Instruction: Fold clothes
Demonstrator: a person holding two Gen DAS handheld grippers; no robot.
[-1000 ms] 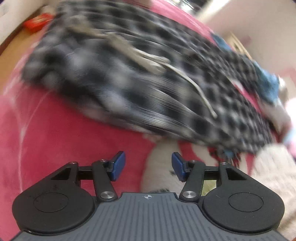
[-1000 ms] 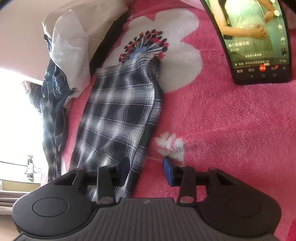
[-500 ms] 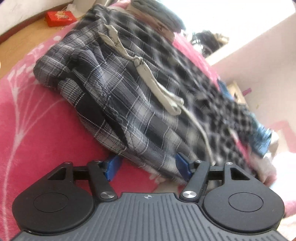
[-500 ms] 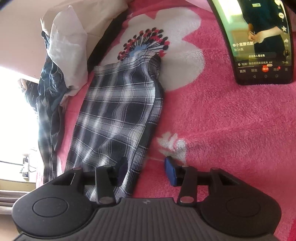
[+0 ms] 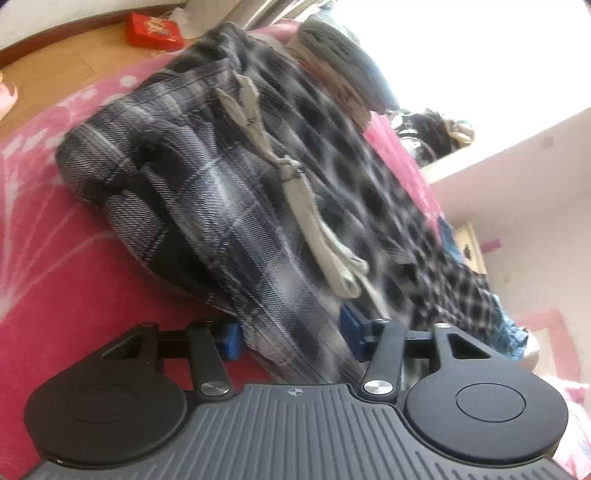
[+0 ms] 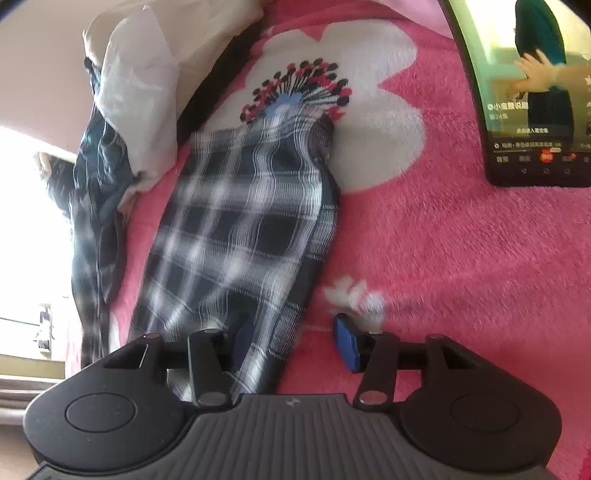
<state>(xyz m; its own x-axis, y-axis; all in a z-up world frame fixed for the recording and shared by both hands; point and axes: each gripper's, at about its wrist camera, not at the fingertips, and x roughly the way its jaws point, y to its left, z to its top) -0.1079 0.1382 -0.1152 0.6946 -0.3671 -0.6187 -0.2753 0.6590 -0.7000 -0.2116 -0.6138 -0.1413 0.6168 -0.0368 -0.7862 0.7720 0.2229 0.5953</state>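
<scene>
Trousers (image 5: 229, 206) flat on the bed (image 6: 443, 258). Left gripper (image 5: 290, 339) closing around the waist edge, right gripper (image 6: 291, 343) opening, leg hem loose between its fingers. You're mid-regrasp; next, pinch firmly before folding.

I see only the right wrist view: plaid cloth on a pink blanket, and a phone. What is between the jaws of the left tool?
Observer: The left tool is closing its jaws, and a thick fold of the plaid garment is between them.
Operator: Does anything lie on that garment?
Observer: Yes, a knotted beige drawstring lies across its top.
Operator: What is beyond the bed?
Observer: A red box on the wooden floor.
</scene>
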